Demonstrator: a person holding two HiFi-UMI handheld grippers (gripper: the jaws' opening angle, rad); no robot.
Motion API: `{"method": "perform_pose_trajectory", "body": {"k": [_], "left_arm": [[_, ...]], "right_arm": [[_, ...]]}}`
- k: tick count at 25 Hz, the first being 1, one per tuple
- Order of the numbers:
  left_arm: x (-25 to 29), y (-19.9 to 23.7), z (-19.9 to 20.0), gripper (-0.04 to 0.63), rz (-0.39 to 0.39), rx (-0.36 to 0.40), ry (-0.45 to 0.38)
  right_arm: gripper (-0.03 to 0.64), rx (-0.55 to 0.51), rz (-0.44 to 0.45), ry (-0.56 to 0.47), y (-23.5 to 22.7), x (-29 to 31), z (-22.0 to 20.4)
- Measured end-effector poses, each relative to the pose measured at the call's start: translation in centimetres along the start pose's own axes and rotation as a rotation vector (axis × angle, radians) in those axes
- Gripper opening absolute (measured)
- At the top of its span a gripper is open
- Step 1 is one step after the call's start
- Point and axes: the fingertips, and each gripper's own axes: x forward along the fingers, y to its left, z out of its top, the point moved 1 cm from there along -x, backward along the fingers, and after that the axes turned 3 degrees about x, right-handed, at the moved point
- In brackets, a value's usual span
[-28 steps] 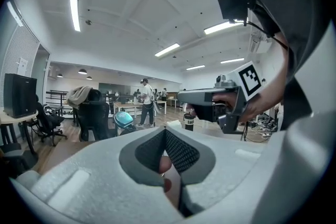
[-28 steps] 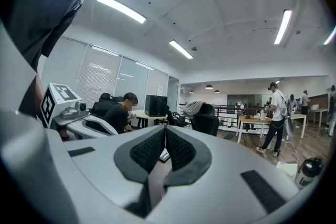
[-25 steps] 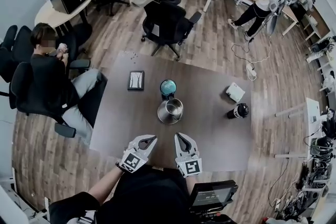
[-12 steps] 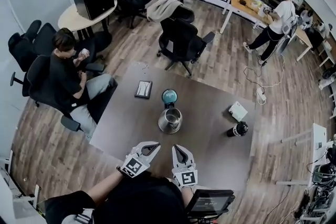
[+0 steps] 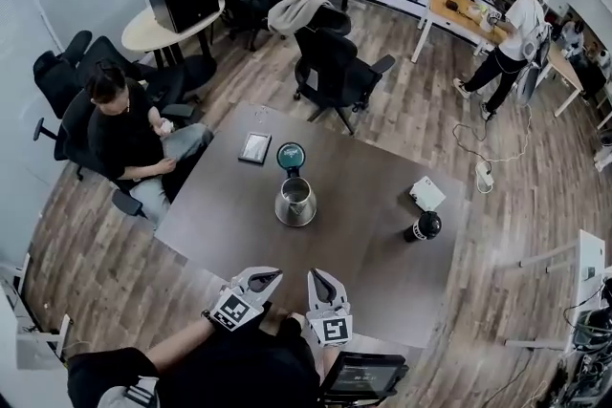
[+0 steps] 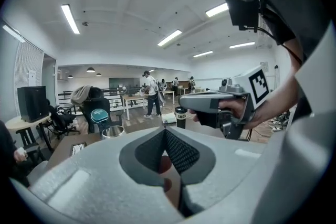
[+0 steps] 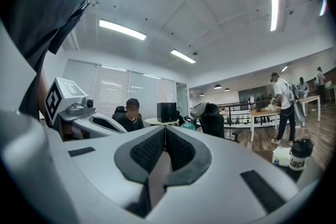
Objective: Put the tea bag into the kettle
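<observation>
Left gripper (image 5: 268, 275): I hold it near my chest, jaws closed, empty.
Right gripper (image 5: 316, 276): alongside, jaws closed, empty.
Kettle (image 5: 295, 201): upright, mouth up.

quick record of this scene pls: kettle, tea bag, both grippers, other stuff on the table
kettle: steel, on the table, teal lid open behind it
tea bag: none in view
left gripper: shut, empty
right gripper: shut, empty
other: white box, black bottle, small tray
</observation>
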Motion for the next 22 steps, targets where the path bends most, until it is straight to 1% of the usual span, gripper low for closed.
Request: {"method": "perform_pose_trajectory", "body": {"k": [4,8,10,14,18,22], "left_arm": [[-0.6,-2.6,-0.8,-0.008,0.023,-0.005,0.028],[-1.7,-4.2,-1.0,-0.008,0.051,-0.012,0.041],[-2.3,-4.7,-0.9,-0.008,0.066,-0.019,0.035],[-3.8,-5.8,-0.6,-0.008,0.071,-0.032,-0.007],[-6.4,-6.4,-0.7,-0.008,0.073,-0.045,-0.053],[-10.3,-6.9,-1.4,-0.008,0.077,-0.076,-0.096]], "right_arm": [[0.009,0.038,-0.017,0.01,-1.7,-3.4,-1.6],[0.008,0.017,-0.012,0.017,-1.9,-5.6,-0.6],[0.008,0.004,0.01,0.02,-1.2,-6.3,-0.5],[0.008,-0.053,0.077,0.055,1.6,-7.3,-1.1],[0.008,-0.09,0.093,0.063,4.9,-7.5,-0.4],[0.008,-0.097,0.11,0.095,9.8,-8.1,-0.1]]}}
